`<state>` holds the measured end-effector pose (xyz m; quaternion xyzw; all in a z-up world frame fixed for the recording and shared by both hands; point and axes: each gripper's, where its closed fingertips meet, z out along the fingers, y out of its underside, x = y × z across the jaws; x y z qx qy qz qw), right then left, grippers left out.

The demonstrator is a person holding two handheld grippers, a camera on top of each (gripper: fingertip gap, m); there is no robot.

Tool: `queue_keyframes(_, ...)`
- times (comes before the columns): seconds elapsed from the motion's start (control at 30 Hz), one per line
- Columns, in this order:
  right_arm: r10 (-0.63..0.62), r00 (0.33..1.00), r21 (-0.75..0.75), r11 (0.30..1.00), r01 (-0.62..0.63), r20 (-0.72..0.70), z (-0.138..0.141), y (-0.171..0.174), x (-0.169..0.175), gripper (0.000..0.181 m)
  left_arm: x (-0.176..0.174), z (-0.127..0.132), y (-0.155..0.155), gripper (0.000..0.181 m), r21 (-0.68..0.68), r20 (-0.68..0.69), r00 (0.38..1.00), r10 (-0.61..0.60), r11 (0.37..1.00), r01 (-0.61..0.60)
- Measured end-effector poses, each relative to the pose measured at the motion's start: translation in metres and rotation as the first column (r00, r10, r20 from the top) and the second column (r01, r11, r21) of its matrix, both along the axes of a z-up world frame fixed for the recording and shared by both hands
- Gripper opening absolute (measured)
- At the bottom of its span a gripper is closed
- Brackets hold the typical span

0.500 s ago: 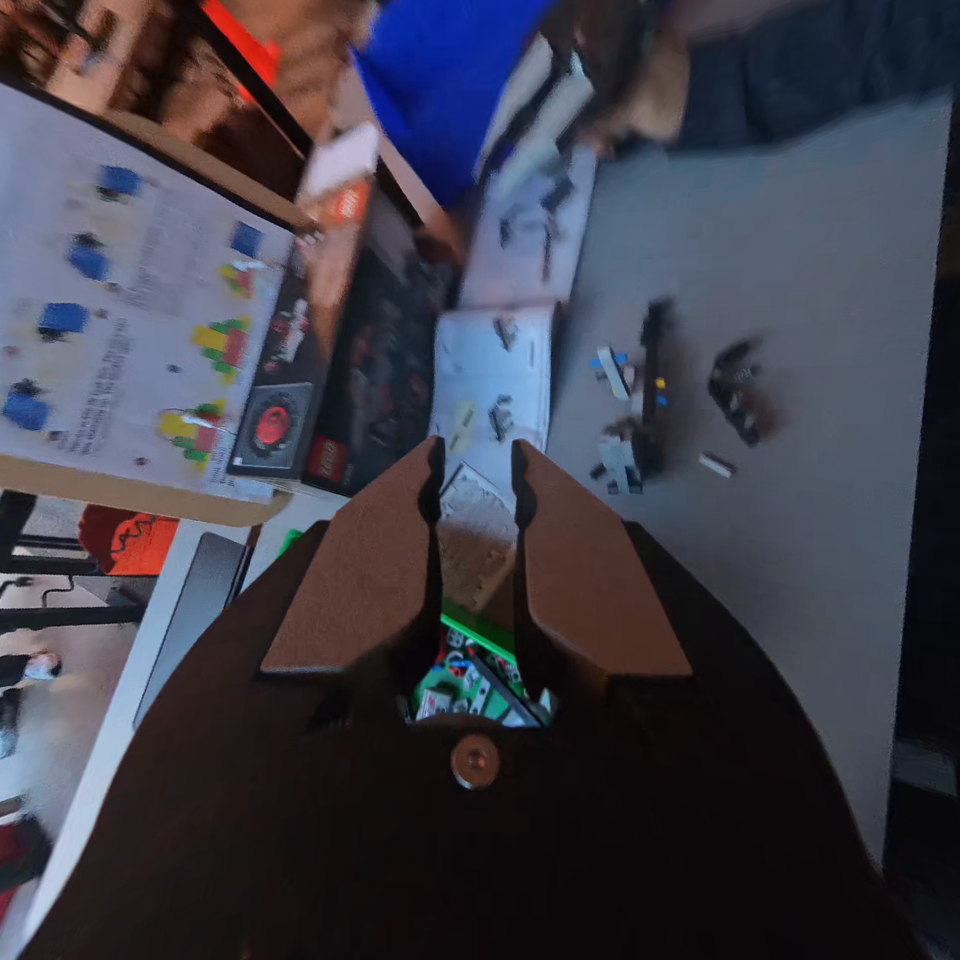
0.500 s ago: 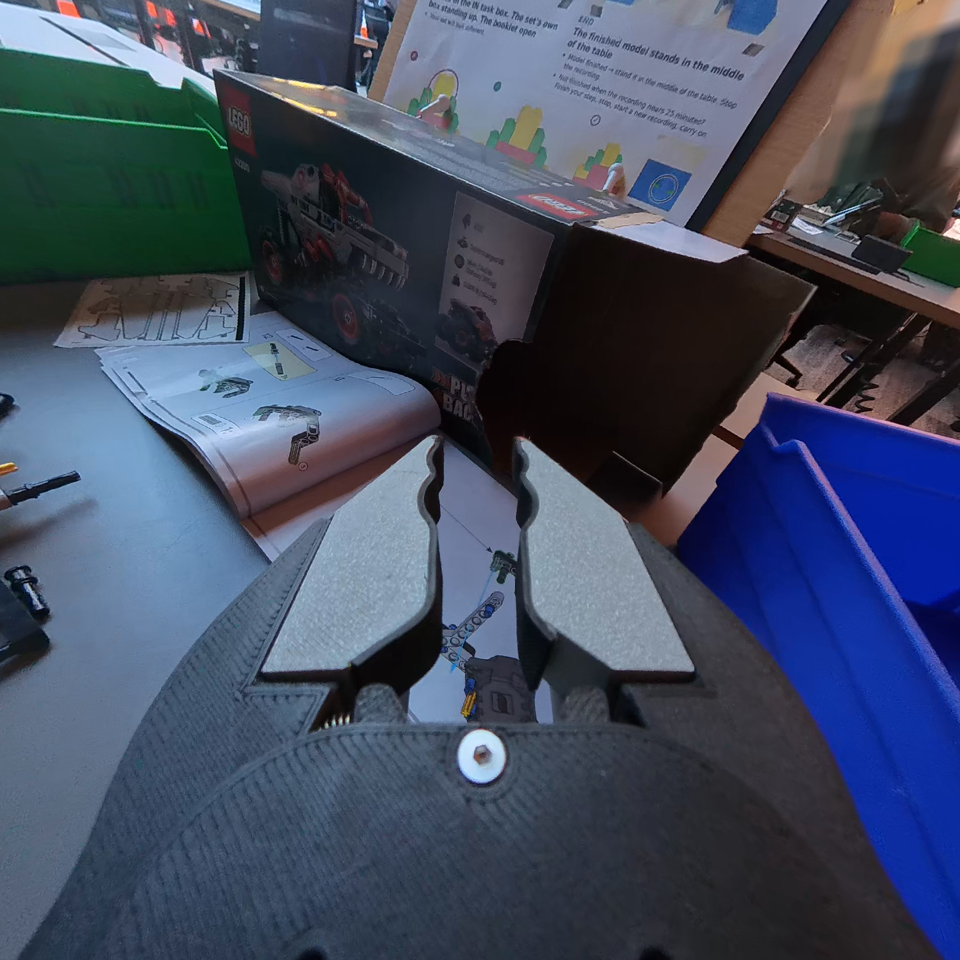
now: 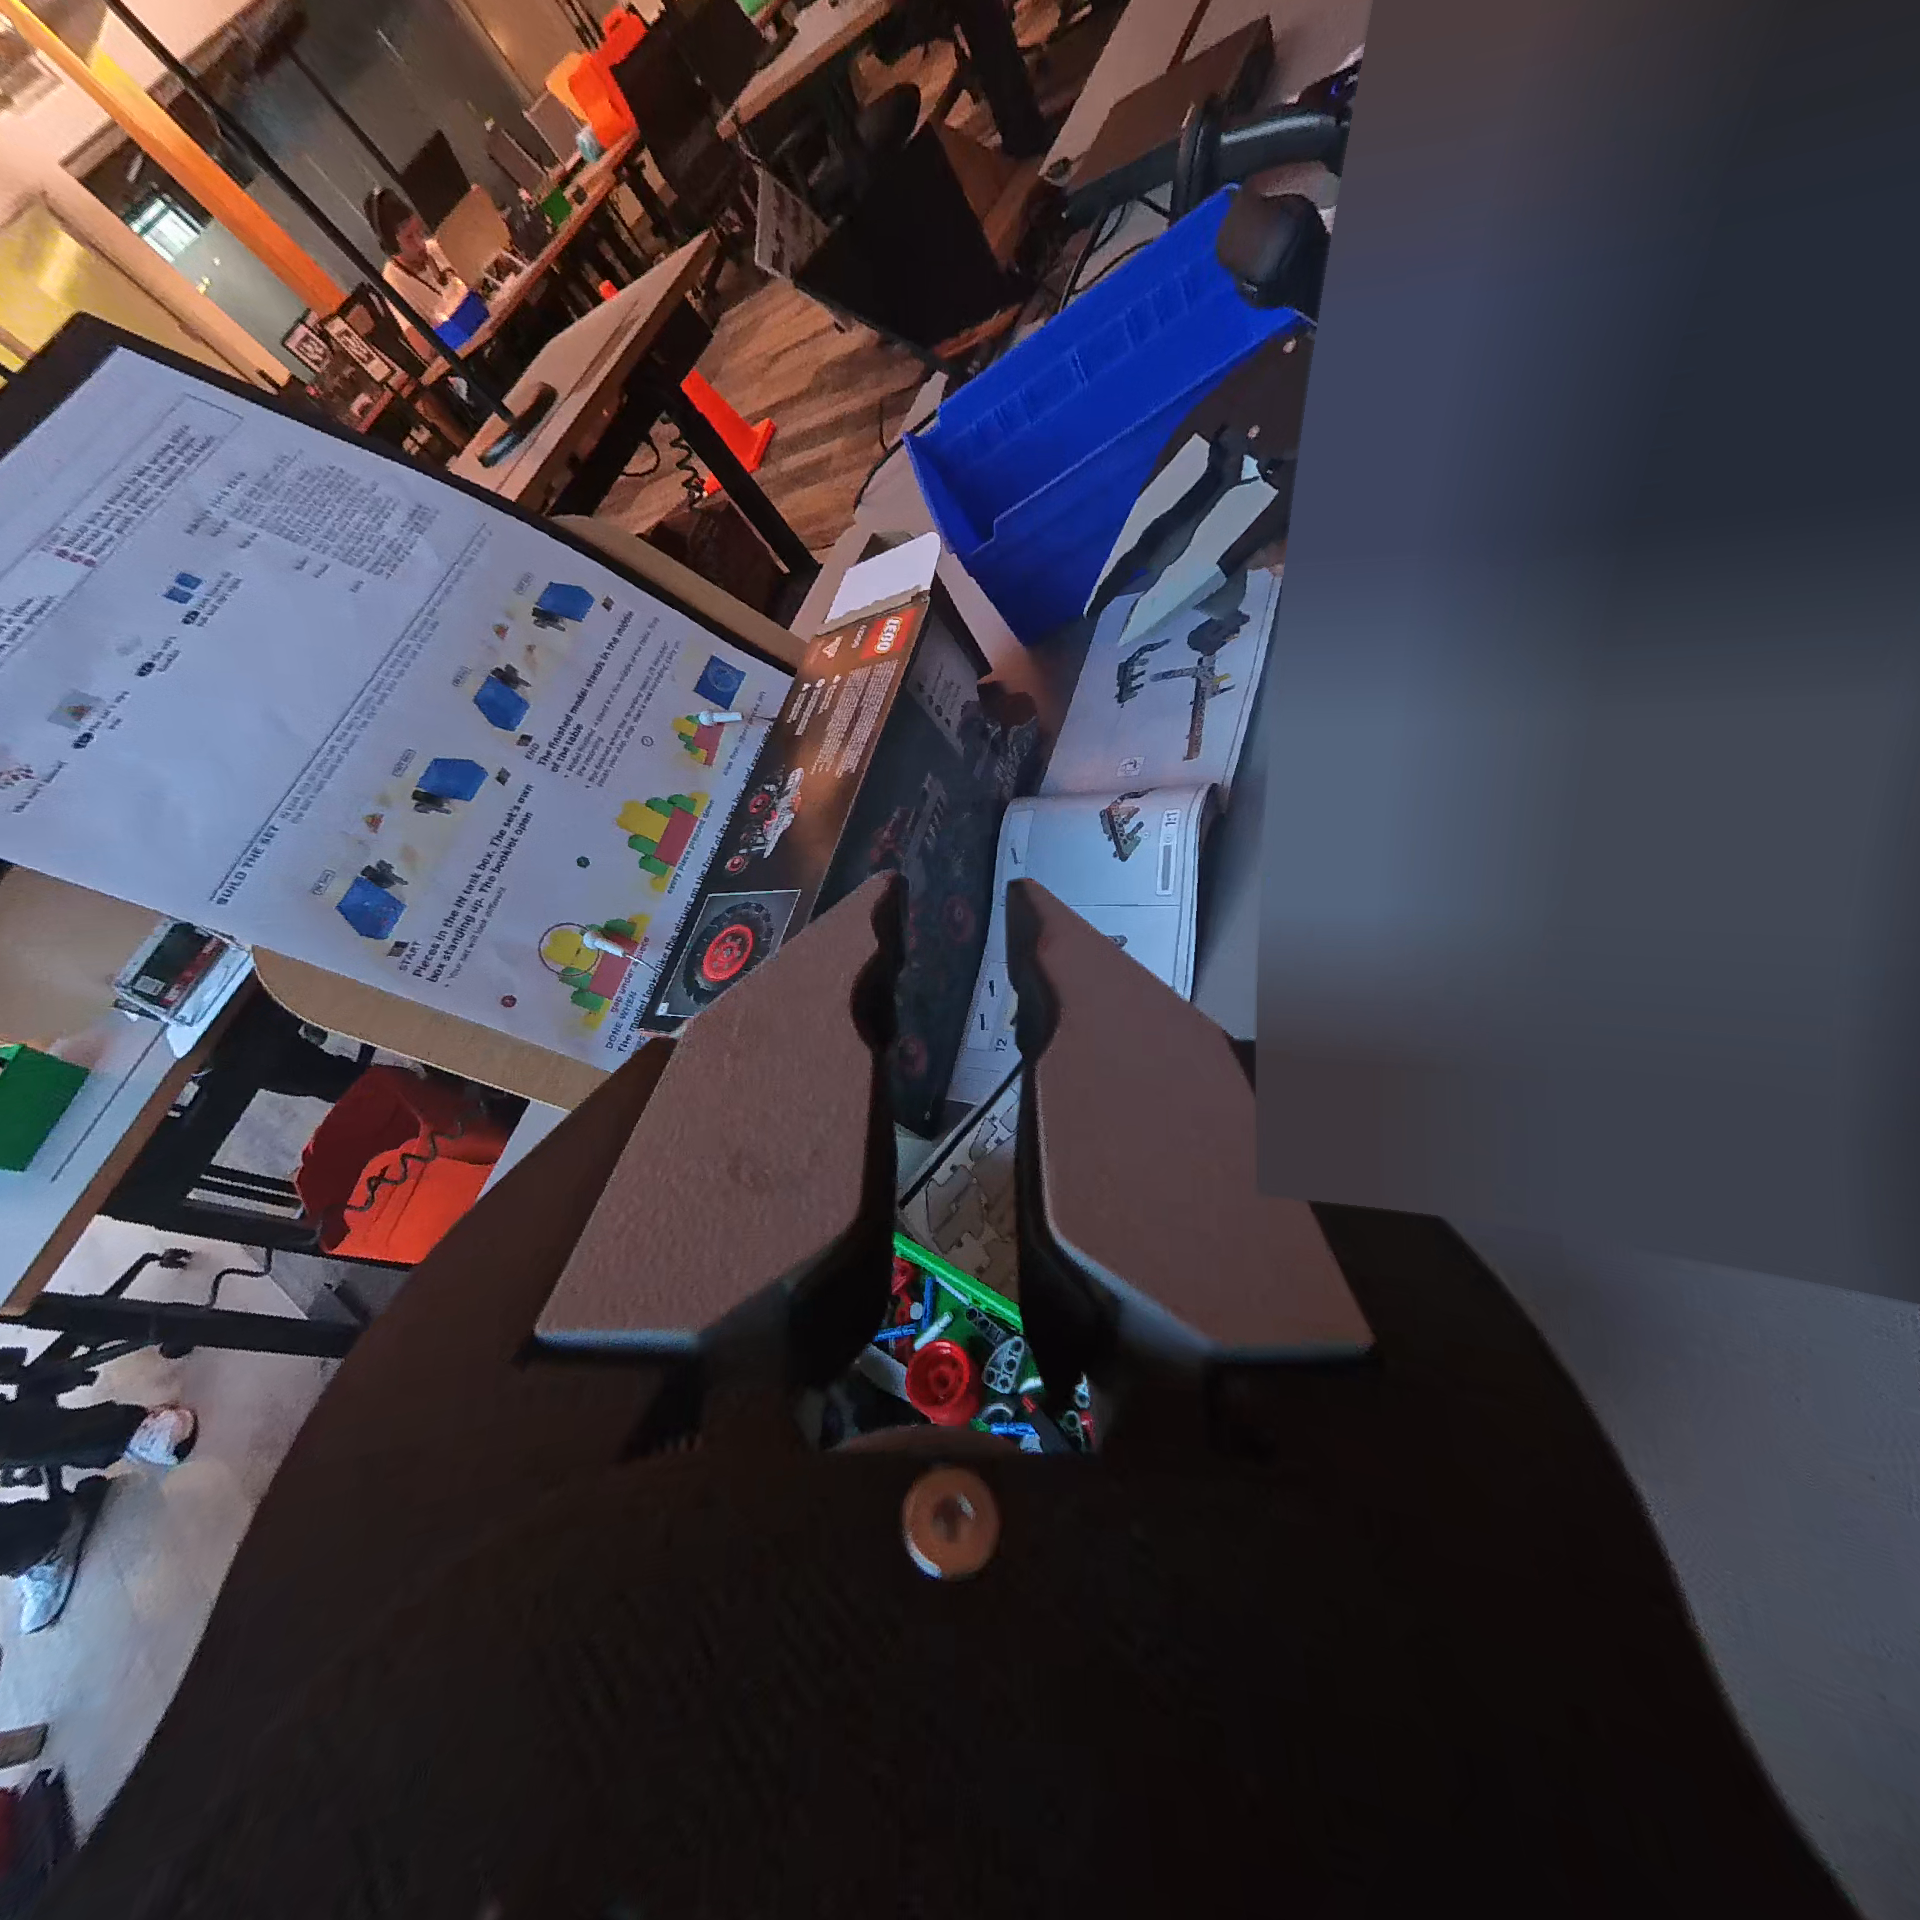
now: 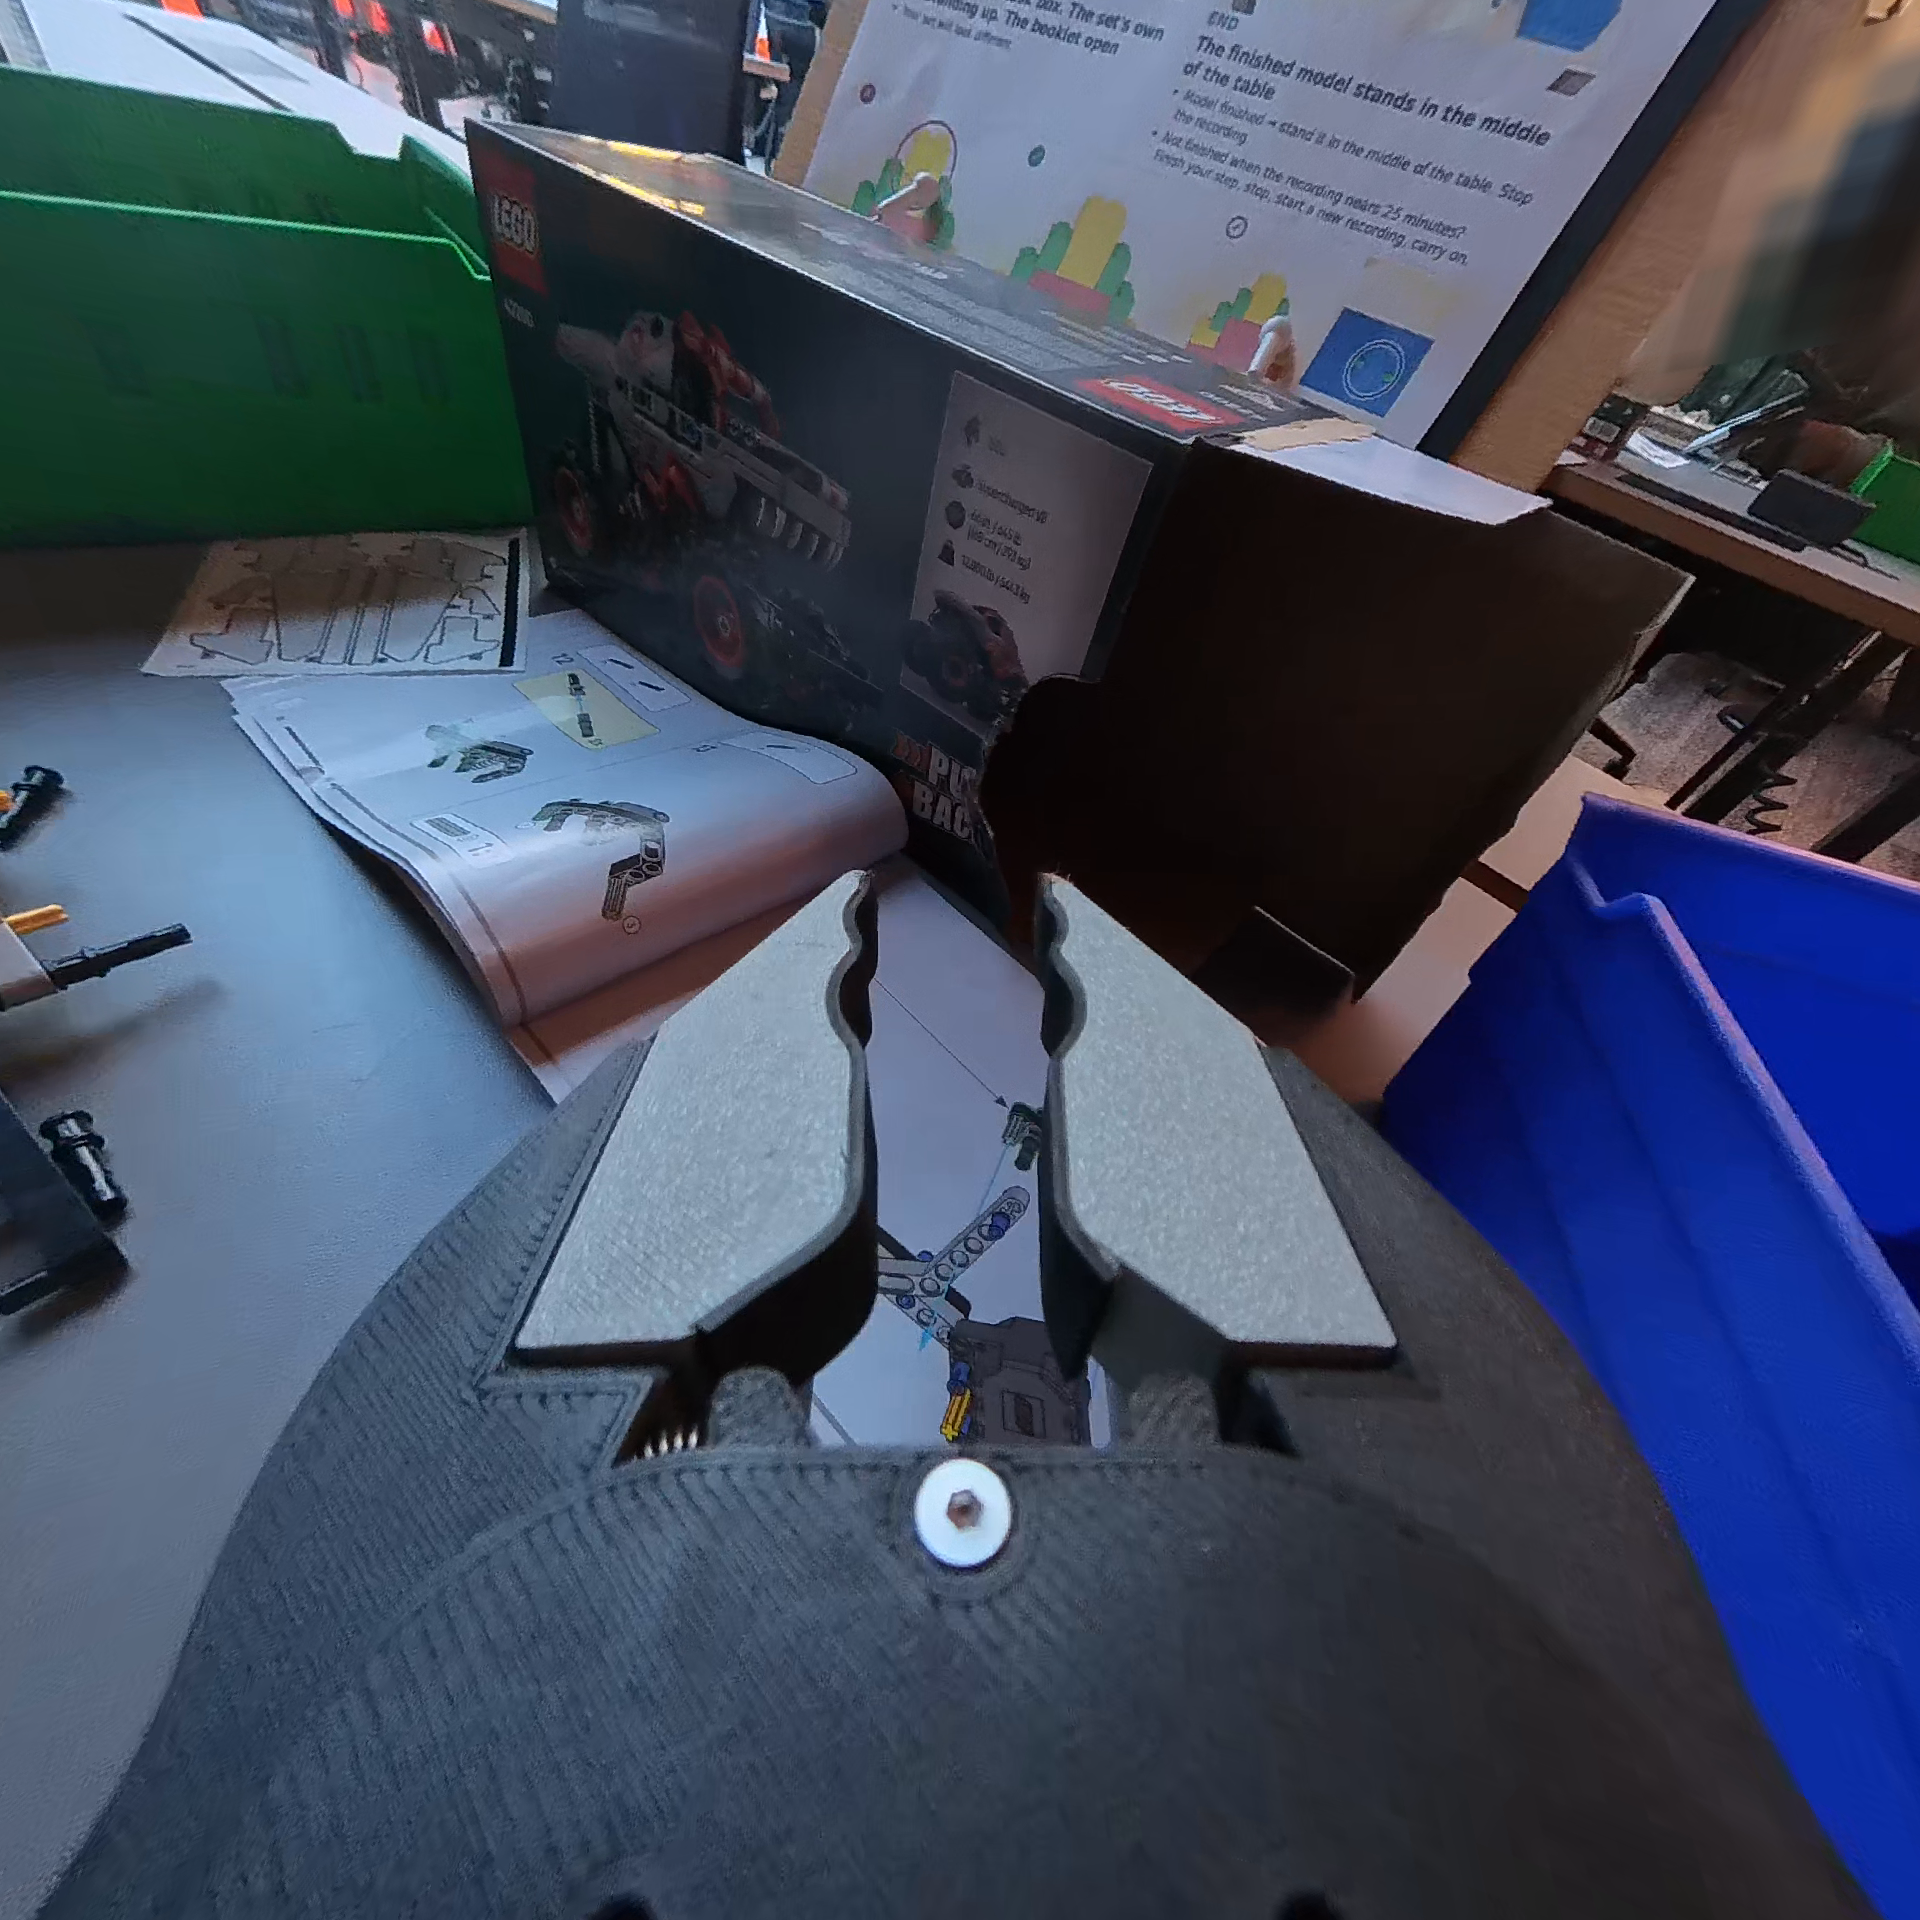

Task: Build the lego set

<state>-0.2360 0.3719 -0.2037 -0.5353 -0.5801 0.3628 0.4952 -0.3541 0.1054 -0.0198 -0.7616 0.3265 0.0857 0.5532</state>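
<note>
Black set box (image 4: 790,499), one booklet (image 4: 582,821); both grippers' fingers parted (empty)

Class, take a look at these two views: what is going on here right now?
A Lego build is under way. Both grippers are open and hold nothing. The left gripper hangs over a green bin of loose pieces. The right gripper hovers over the open booklet, beside the set's box. A few black pins lie on the table.

Grey table (image 4: 312,1039); booklet (image 4: 582,821); box (image 4: 831,468); pins (image 4: 83,1148)
</note>
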Motion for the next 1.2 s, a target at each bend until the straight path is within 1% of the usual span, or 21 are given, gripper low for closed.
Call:
queue_keyframes(0.2,-0.006,1.0,-0.003,1.0,0.006,-0.003,0.001,0.001,0.001,0.026,-0.006,-0.003,0.001,0.016,-0.014,-0.018,1.0,0.018,1.0,-0.018)
queue_keyframes(0.43,-0.008,1.0,-0.006,1.0,0.008,-0.004,0.0,0.001,0.001,0.027,-0.015,0.024,-0.002,0.013,0.094,0.082,0.996,0.028,0.995,-0.036)
queue_keyframes(0.57,-0.007,1.0,-0.006,1.0,0.007,-0.003,0.0,0.001,0.001,0.026,-0.012,0.034,-0.006,0.013,0.13,0.126,0.992,-0.008,0.991,-0.008)
queue_keyframes(0.93,-0.01,1.0,-0.009,1.0,0.01,-0.001,-0.001,0.002,0.001,0.027,-0.023,0.057,-0.009,0.013,0.233,0.187,0.982,0.008,0.971,-0.052)
queue_keyframes(1.0,-0.011,1.0,-0.009,1.0,0.011,0.0,-0.001,0.002,0.001,0.027,-0.023,0.062,-0.011,0.016,0.255,0.208,0.978,-0.014,0.966,-0.04)
queue_keyframes(1.1,-0.013,1.0,-0.006,1.0,0.013,0.002,-0.001,0.002,0.001,0.026,-0.025,0.089,-0.02,0.023,0.385,0.29,0.954,-0.077,0.922,-0.042)
queue_keyframes(1.13,-0.013,1.0,-0.005,1.0,0.013,0.002,-0.001,0.002,0.001,0.026,-0.03,0.099,-0.024,0.025,0.432,0.323,0.942,-0.087,0.899,-0.065)
queue_keyframes(1.2,-0.013,1.0,-0.005,1.0,0.013,0.001,-0.001,0.002,0.001,0.026,-0.044,0.121,-0.037,0.022,0.532,0.395,0.913,-0.103,0.835,-0.136)
